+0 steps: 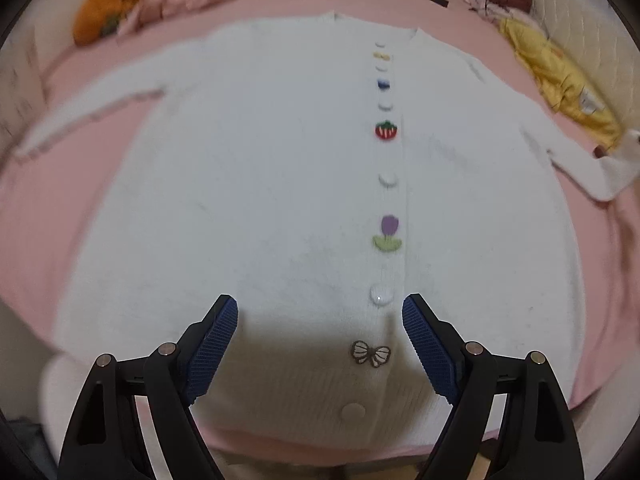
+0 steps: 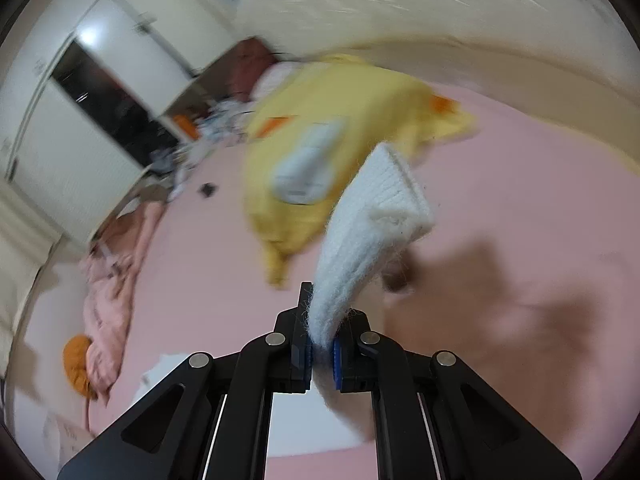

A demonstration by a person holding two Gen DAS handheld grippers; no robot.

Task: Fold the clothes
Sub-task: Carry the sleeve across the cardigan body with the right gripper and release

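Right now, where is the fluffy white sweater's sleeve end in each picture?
Left wrist view: the sleeve end is at the far right edge, lifted off the pink bed, away from the open left claw.
Right wrist view: the sleeve end is in the middle, sticking up from the shut right claw.
Shared landmark: the yellow garment, just behind the sleeve.

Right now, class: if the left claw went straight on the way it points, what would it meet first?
Most likely the white cardigan, near its button band around the white button between the open fingers; depth is uncertain.
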